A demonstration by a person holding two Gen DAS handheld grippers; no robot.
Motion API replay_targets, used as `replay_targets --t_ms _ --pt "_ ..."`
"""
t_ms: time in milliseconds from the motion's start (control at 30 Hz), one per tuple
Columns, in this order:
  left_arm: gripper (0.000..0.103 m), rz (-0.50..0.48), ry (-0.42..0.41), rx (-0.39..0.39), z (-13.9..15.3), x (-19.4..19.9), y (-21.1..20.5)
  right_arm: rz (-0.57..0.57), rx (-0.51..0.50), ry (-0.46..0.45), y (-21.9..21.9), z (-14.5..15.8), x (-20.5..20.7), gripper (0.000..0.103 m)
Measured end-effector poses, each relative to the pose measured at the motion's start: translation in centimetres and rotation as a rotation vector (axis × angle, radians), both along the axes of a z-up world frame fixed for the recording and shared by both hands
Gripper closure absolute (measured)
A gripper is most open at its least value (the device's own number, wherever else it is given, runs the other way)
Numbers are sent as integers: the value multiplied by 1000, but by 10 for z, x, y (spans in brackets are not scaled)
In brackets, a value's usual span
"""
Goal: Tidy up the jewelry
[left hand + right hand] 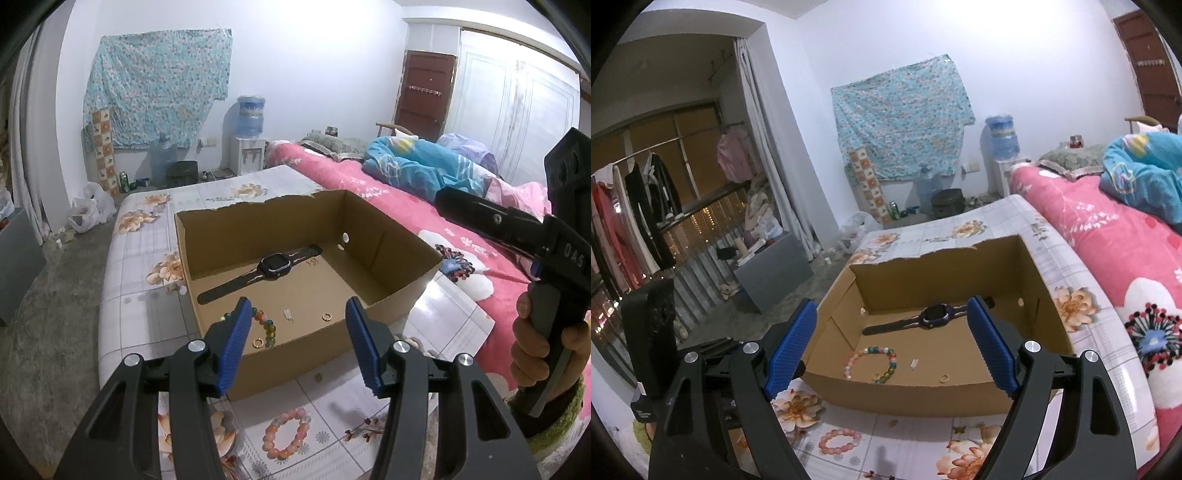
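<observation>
Left gripper [295, 343]: nearest the lens in the left wrist view; blue-padded jaws stand apart with nothing between them, hovering over the near wall of the box.
Right gripper [892, 345]: jaws spread wide and empty, likewise above the near wall; in the left wrist view a hand [532, 347] grips its handle at the right edge.
Pink bracelet [839, 441]: 1 ring of pink and orange beads lying outside the box, on the floral cover [923, 435] just in front of the near wall.
Cardboard box [905, 397]: open-topped, shallow, with a torn far rim; it rests on the floral cover.
Box contents, near part: 1 multicoloured bead bracelet [873, 360] at the near left; 1 gold ring [258, 343] touching or just beside it; a 2nd gold ring [327, 316] well to the right; 1 small white piece [287, 314] between the 2 rings.
Box contents, far part: 1 dark wristwatch [271, 267] laid flat and slantwise, strap extended.
Beyond the box: pink bedspread [388, 192] to the right; water dispenser [248, 147] against the far wall.
</observation>
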State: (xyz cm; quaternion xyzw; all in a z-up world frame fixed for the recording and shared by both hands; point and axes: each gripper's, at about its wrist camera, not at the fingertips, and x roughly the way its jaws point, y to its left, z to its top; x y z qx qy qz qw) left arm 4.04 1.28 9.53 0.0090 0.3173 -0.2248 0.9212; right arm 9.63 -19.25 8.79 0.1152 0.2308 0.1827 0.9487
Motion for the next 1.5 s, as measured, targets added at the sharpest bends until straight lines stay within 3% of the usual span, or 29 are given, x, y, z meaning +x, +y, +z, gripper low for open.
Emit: replay_targets --t_ms 400,1500 --pt "51 -1 47 12 -18 8 0 47 14 55 -2 -22 4 24" --pt "51 3 47 3 -24 12 4 71 5 35 7 -17 1 23"
